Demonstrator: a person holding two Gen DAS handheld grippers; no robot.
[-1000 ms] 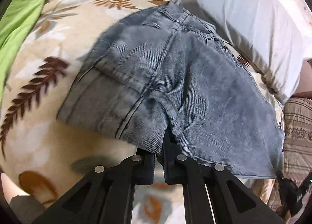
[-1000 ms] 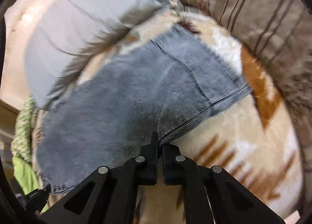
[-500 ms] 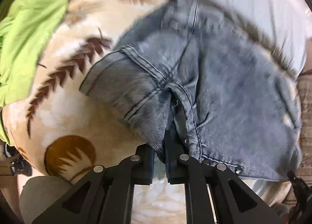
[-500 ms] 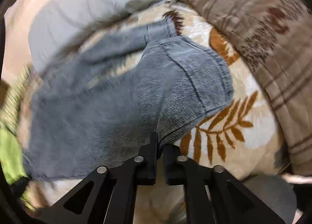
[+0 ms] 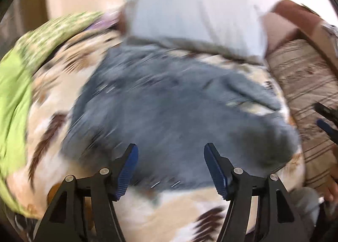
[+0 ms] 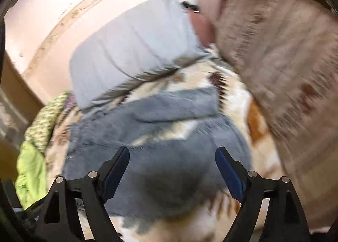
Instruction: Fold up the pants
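Observation:
The grey-blue denim pants [image 5: 169, 111] lie folded in a heap on the leaf-patterned blanket [image 5: 52, 136], blurred by motion. My left gripper [image 5: 171, 161] is open and empty, raised just above the near edge of the pants. In the right wrist view the pants [image 6: 160, 136] lie below my right gripper [image 6: 172, 164], which is open and empty too. The right gripper's fingers also show at the right edge of the left wrist view [image 5: 327, 119].
A pale grey pillow [image 5: 194, 16] lies behind the pants. A brown striped cushion [image 5: 306, 85] is to the right, also in the right wrist view [image 6: 285, 62]. Green cloth [image 5: 14, 94] is bunched at the left. The blanket [image 6: 259, 126] surrounds the pants.
Both grippers were shut on the pants' edge and carrying it over. Now both have opened, let the pants drop onto the blanket, and pulled back and up.

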